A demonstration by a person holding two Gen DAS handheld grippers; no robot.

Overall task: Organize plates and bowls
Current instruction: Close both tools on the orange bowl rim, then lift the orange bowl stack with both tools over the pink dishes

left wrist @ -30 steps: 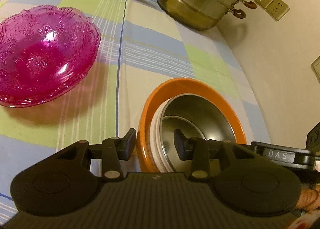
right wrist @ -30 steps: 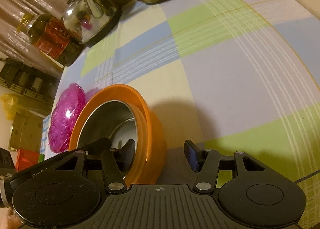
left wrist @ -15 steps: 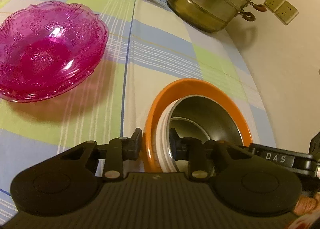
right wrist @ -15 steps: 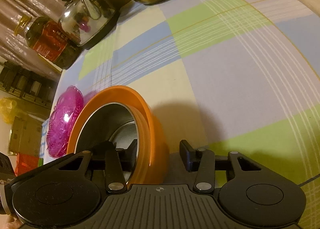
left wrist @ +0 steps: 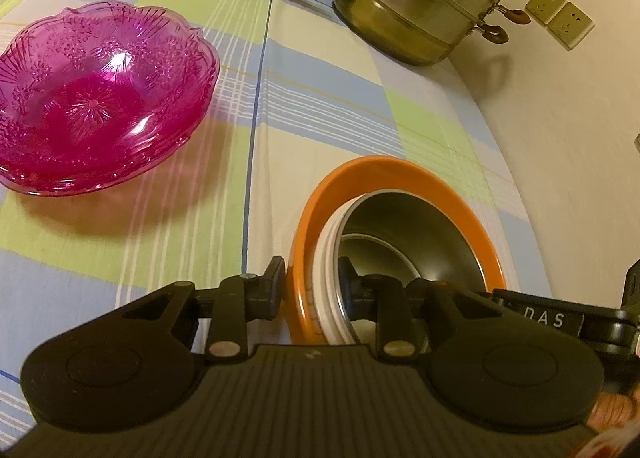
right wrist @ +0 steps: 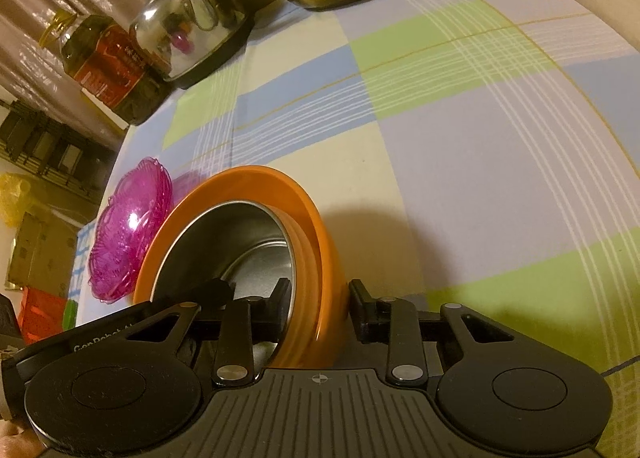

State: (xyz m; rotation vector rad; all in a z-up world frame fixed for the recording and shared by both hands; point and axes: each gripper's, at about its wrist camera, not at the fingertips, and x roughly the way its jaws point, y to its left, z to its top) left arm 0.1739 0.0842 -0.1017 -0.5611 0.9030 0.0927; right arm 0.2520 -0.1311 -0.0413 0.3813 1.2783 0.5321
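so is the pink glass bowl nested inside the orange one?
No, the pink glass bowl sits apart on the tablecloth; the orange bowl holds a steel bowl.

left tool fingers pinched close, right tool fingers likewise

A home kitchen or dining table is indicated by a checked tablecloth, a steamer pot, a kettle, an oil bottle and wall sockets.
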